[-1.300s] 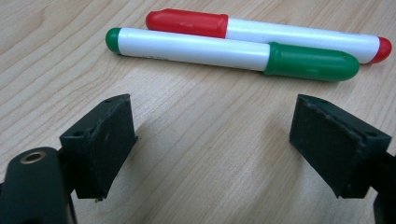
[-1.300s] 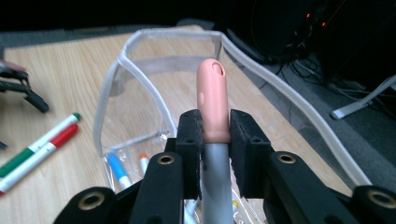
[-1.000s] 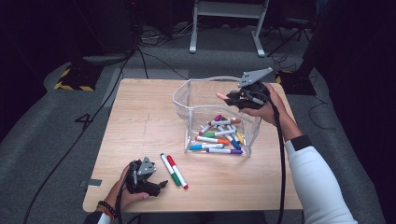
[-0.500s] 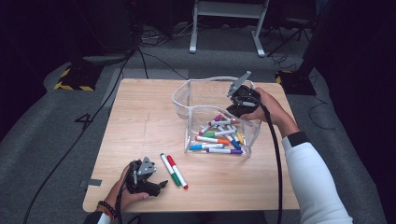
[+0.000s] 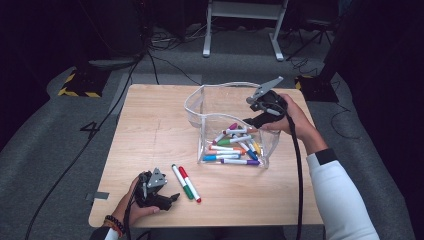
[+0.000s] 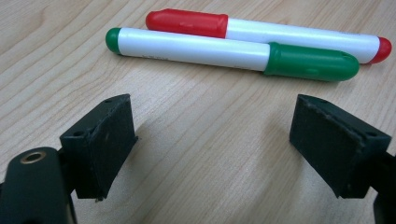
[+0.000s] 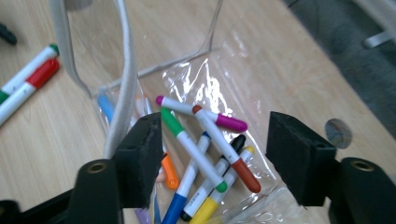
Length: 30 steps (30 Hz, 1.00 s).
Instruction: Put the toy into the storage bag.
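Overhead, a light wood desk (image 5: 150,130) with plain grain stands on grey carpet (image 5: 65,150) in a dim room. Black cables (image 5: 100,125) trail across the floor at the desk's left. A strip of yellow-and-black tape (image 5: 75,92) lies beyond the far left corner, a grey tape patch (image 5: 100,195) by the near left edge. A white frame (image 5: 245,25) stands behind the desk.

A clear bag (image 5: 220,117), open at the top with a pale rim, sits right of the desk's centre. A heap of markers (image 5: 235,147) fills its bottom: purple, green, orange, blue, yellow and black caps, lying crossed over one another.

The right tool (image 5: 255,120) hangs over the bag's far right rim, held in the right hand (image 5: 292,117). Its jaws have just been opening; in the right gripper view they stand wide apart above the heap with nothing between them, released.

The left tool (image 5: 167,200) rests low at the near left of the desk in the left hand (image 5: 132,202). Its jaws are spread, empty, bare wood between them.

Just beyond them lie a green marker (image 6: 233,52) and a red marker (image 6: 266,32), side by side and touching, on the desk between the left tool and the bag.
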Each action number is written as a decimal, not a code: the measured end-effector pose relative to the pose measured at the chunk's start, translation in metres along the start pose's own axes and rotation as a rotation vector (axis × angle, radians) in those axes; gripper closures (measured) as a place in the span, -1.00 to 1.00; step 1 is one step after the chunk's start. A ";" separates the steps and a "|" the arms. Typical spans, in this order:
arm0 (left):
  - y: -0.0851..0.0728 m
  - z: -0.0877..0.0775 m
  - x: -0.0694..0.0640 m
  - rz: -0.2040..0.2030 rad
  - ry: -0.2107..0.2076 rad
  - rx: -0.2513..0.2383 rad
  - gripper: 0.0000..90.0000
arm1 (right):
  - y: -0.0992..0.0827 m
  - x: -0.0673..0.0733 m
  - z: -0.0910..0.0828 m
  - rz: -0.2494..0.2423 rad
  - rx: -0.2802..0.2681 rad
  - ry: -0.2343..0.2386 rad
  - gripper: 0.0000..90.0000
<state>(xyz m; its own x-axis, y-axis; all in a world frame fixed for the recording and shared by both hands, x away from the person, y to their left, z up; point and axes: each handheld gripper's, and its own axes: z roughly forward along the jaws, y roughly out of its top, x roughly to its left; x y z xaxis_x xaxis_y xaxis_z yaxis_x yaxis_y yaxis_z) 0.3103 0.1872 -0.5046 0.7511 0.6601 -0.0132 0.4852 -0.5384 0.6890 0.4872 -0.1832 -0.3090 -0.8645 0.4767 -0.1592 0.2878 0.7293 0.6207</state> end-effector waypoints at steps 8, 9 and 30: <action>0.000 0.000 0.000 0.002 -0.001 0.000 -0.68 | -0.024 -0.002 -0.044 0.101 -0.158 -0.109 -0.38; 0.000 0.000 0.000 0.001 0.000 0.000 -0.68 | -0.028 -0.002 -0.050 0.108 -0.176 -0.116 -0.39; 0.000 0.000 0.000 0.000 0.000 -0.001 -0.68 | -0.164 0.051 -0.087 0.172 -0.288 -0.184 -0.50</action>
<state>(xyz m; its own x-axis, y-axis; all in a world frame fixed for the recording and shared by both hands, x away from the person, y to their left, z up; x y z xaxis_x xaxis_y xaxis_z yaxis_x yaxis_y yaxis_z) 0.3103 0.1871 -0.5046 0.7513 0.6598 -0.0130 0.4847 -0.5383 0.6894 0.3601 -0.3206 -0.3522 -0.7177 0.6794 -0.1530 0.2723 0.4759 0.8363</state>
